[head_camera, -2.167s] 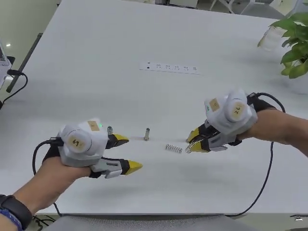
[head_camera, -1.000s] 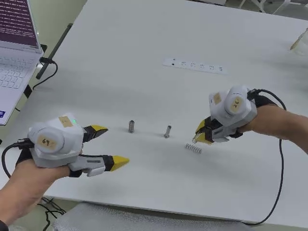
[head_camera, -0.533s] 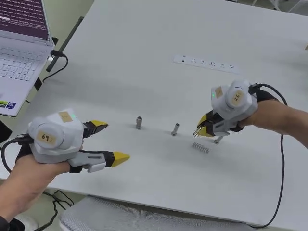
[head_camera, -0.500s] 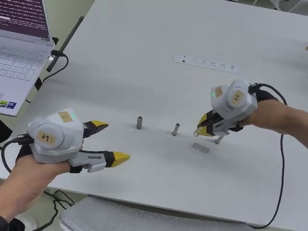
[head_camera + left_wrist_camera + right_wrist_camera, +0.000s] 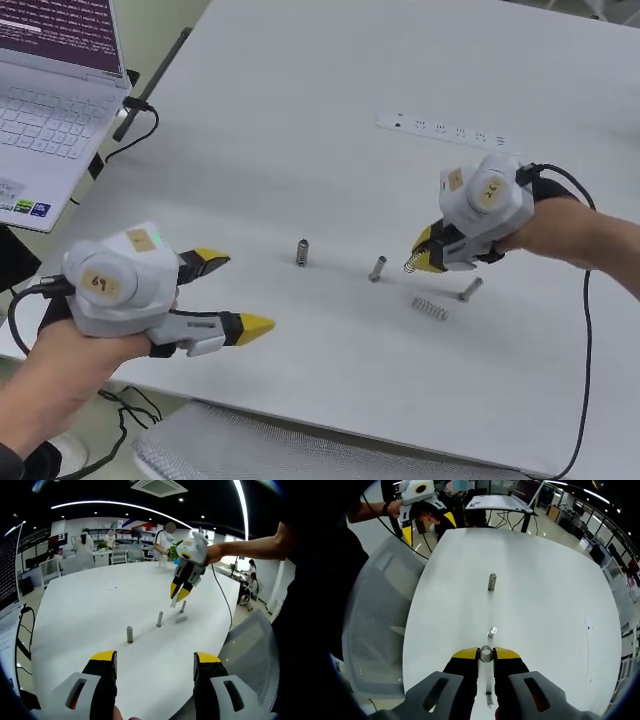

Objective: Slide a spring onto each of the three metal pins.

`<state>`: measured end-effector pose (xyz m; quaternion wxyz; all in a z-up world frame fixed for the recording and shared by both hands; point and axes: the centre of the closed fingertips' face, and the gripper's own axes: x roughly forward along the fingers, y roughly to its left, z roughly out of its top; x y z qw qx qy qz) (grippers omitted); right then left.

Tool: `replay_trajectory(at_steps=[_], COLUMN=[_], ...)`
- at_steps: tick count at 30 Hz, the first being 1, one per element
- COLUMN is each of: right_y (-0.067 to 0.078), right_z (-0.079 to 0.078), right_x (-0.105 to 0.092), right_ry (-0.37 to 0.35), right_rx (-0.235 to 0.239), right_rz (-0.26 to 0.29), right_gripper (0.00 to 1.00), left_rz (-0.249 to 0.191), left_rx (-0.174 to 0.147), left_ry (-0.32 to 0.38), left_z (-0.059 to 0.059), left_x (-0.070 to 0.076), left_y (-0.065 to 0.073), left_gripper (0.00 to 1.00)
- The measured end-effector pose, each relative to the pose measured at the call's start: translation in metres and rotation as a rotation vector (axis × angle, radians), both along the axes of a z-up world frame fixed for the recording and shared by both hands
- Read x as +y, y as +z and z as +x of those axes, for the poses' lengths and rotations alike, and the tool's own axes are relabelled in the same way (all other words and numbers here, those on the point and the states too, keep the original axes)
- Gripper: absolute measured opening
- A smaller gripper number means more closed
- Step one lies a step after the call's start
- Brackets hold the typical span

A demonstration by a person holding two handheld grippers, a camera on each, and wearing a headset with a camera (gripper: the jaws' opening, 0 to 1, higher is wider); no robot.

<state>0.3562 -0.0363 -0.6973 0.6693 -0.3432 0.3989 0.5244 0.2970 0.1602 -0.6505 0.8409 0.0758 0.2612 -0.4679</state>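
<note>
The right gripper (image 5: pixel 419 260) is clamped on a spring (image 5: pixel 410 265). The spring hangs from the yellow tips with its long axis steep and its lower end aimed down at the table (image 5: pixel 300 120) (in the right gripper view its round end faces the lens). It is held above the table, just right of the bare pin (image 5: pixel 377 268), which stands upright. Further left, the sleeved pin (image 5: pixel 302 252) stands upright, already wearing a spring. A third pin (image 5: pixel 470 290) seems to lie on its side just right of the right gripper's tips, and a loose spring (image 5: pixel 430 308) lies flat a little nearer. The left gripper (image 5: pixel 235 294) hovers well to the left, jaws spread wide with nothing between them. A power strip (image 5: pixel 445 131) sits far back, a laptop (image 5: pixel 50 100) at the far left, and a chair (image 5: pixel 250 450) at the near edge. The tabletop runs wide and flat left of the pins and beyond them.
</note>
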Motion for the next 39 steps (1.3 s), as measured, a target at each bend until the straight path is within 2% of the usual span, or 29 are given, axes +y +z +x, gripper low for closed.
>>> replay_trajectory(at_steps=[15,27,39], right_y=[0.002,-0.005,-0.011], right_z=[0.014,0.015,0.013], right_x=[0.018,0.032,0.037], right_ry=[0.017,0.048,0.071], right_rx=[-0.004,0.012,0.025], right_rz=[0.014,0.009,-0.004], right_gripper=[0.09,0.09,0.09], left_rz=[-0.009,-0.004,-0.002], left_rx=[0.004,0.007,0.016], left_ry=[0.029,0.044,0.059], left_z=[0.003,0.004,0.005], left_x=[0.008,0.015,0.02], left_y=[0.002,0.002,-0.002], left_gripper=[0.58,0.57,0.57])
